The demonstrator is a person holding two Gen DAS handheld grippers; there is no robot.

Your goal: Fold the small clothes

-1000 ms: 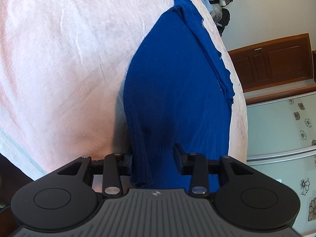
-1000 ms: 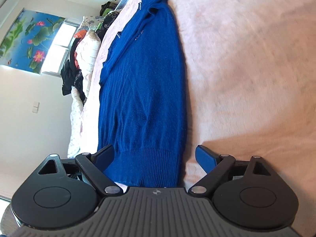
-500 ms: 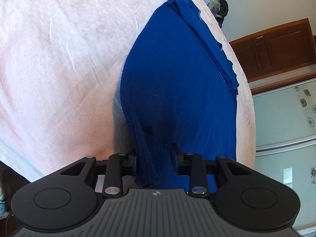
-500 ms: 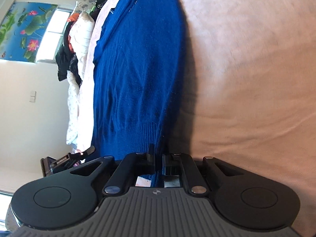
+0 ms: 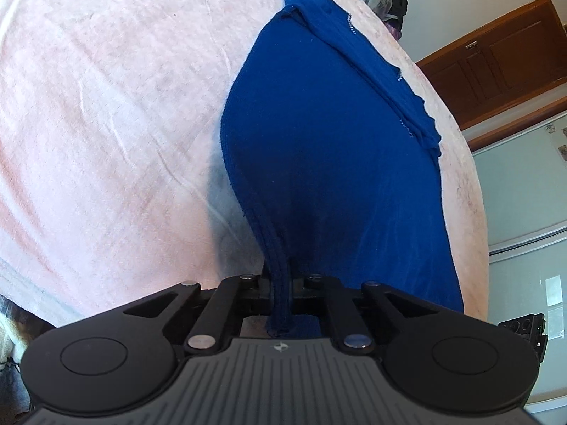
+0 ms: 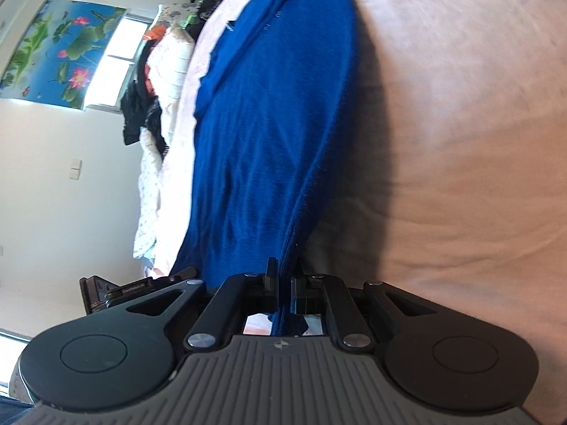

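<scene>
Across the centre of both wrist views a deep-blue knitted sweater (image 5: 336, 163) lies lengthwise on the pale pink bedspread (image 5: 106, 124). At lower centre the left gripper (image 5: 281, 283) pinches one ribbed hem corner and the right gripper (image 6: 283, 283) pinches the other, likely so the hem lifts evenly for the fold.
</scene>
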